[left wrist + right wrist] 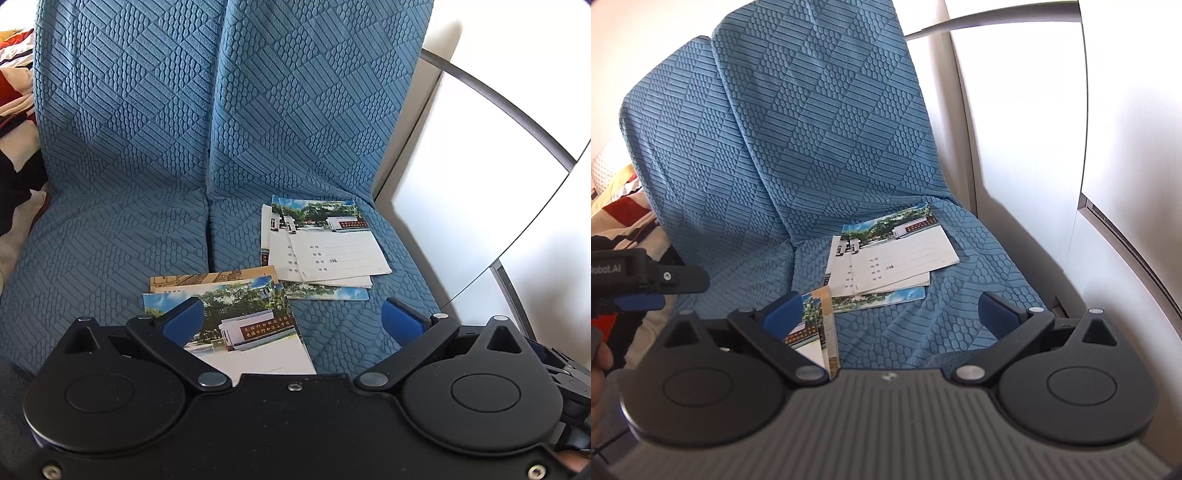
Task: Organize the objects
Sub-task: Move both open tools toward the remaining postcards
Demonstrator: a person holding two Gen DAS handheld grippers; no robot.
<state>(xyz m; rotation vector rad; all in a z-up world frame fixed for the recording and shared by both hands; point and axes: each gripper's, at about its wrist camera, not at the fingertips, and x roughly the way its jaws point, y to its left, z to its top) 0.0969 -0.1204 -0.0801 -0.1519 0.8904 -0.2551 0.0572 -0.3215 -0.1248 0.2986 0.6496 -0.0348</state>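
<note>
Stack of exercise books (325, 243) lies fanned on the right seat cushion of a blue textured sofa (147, 129), just short of the backrest; nearer the camera than the stack, touching its lower edge, a loose exercise book (240, 325) overlaps an orange-brown booklet (214, 277). Left gripper (293, 319) hovers over the loose book, fingers spread wide, nothing held. Right gripper (892, 314) sits in front of the stack, fingers also wide apart and empty; window frame (964, 110) right of the stack.
</note>
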